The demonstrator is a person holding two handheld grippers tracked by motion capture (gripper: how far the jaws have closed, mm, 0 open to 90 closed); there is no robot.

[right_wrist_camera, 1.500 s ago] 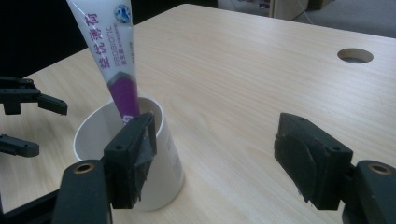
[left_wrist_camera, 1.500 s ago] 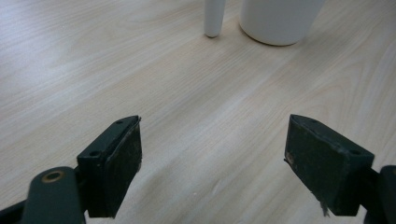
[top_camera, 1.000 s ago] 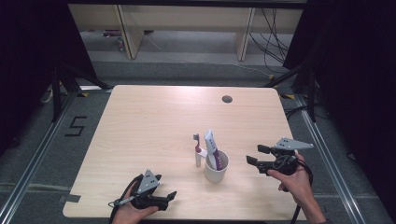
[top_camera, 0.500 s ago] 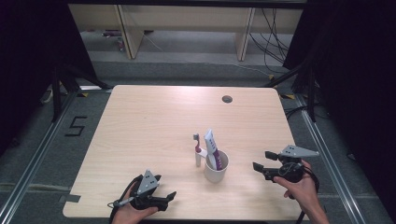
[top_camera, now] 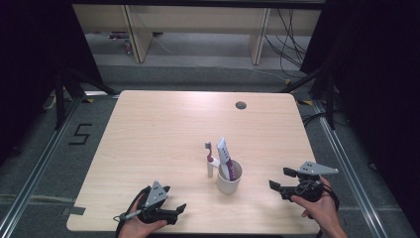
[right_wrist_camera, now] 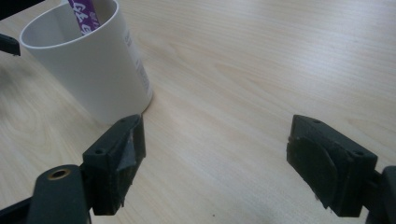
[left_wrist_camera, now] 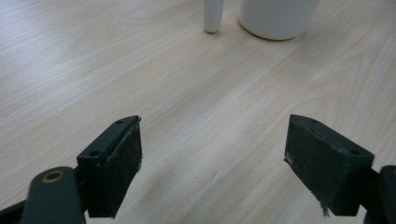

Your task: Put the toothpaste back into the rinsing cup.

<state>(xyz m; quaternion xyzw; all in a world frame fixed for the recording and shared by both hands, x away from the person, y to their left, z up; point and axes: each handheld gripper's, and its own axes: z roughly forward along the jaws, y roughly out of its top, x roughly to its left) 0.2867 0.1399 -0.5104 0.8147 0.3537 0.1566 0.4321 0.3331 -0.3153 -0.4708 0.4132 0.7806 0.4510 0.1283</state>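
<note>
Cup (top_camera: pixel 229 178): smooth white cylinder | table (top_camera: pixel 163 134): pale woodgrain | right claw (top_camera: pixel 280 180): just widening, released | left claw (top_camera: pixel 174 209): released

White cup (right_wrist_camera: pixel 88 70) beside spread fingers (right_wrist_camera: pixel 116 158)

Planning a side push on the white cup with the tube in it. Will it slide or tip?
Probably tips: the white cup looks light and the tube leans well above its rim. The smooth table may let a low push slide it.
</note>
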